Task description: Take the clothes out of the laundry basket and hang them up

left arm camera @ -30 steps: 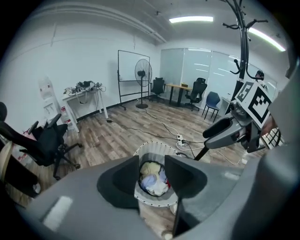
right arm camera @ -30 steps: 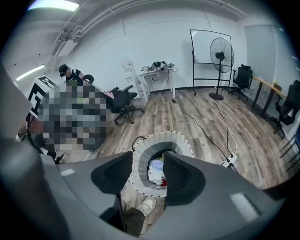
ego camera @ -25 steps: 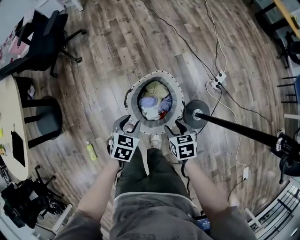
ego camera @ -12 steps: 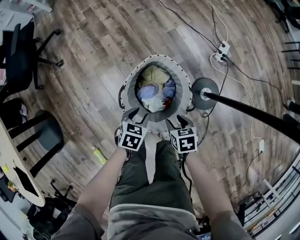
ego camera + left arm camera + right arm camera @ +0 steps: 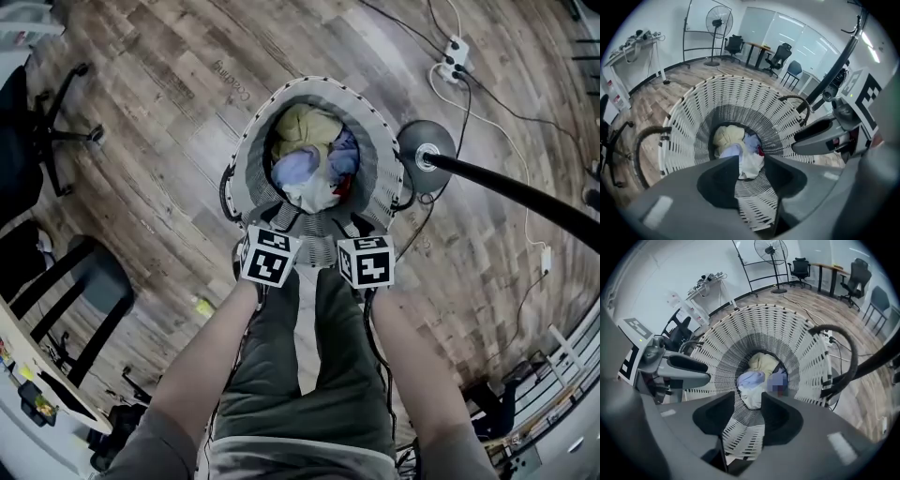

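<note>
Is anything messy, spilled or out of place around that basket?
Mostly no: the laundry basket stands upright with the clothes inside. Only a small yellowish thing lies loose on the wooden floor to its left; it is too small to identify.

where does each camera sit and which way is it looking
Head view: on the head, steeply down at the basket; forearms and legs show.
Left gripper view: on the left gripper, into the basket; open jaws show.
Right gripper view: on the right gripper, into the basket; open jaws show.
All share the clothes.
</note>
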The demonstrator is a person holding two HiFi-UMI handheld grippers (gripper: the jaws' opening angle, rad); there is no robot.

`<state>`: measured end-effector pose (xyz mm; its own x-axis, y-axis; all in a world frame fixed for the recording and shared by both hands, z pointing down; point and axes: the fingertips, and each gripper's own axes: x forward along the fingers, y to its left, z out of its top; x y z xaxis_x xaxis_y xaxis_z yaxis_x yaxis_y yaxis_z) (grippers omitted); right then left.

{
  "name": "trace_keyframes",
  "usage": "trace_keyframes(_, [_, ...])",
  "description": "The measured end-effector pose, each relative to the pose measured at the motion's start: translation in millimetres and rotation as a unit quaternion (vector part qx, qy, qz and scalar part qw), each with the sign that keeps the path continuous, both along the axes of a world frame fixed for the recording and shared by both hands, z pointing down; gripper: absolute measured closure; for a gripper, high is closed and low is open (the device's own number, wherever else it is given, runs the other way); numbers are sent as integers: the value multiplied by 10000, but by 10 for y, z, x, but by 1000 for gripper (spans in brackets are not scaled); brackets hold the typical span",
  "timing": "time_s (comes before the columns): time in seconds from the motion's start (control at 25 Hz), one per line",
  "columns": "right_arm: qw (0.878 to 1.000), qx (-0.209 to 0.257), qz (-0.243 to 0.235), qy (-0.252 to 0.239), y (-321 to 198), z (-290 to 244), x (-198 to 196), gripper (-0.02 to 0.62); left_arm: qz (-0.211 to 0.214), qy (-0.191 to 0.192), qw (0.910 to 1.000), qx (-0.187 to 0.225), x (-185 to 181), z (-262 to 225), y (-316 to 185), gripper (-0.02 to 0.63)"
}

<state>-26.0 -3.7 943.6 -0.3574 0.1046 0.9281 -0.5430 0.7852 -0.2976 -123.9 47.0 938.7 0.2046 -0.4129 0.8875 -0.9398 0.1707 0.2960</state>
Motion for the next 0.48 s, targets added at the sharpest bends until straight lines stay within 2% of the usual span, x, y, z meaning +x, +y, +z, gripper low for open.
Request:
trace_keyframes(0.28, [9998,-181,21,-21,-53,594,-105,388,-84,150,9998,-72,76,451,-26,434])
trace_keyframes(0.48, [9993,-311,-152,146,-92,997,-174,382,49,157,9984,-542,143,841,-87,435])
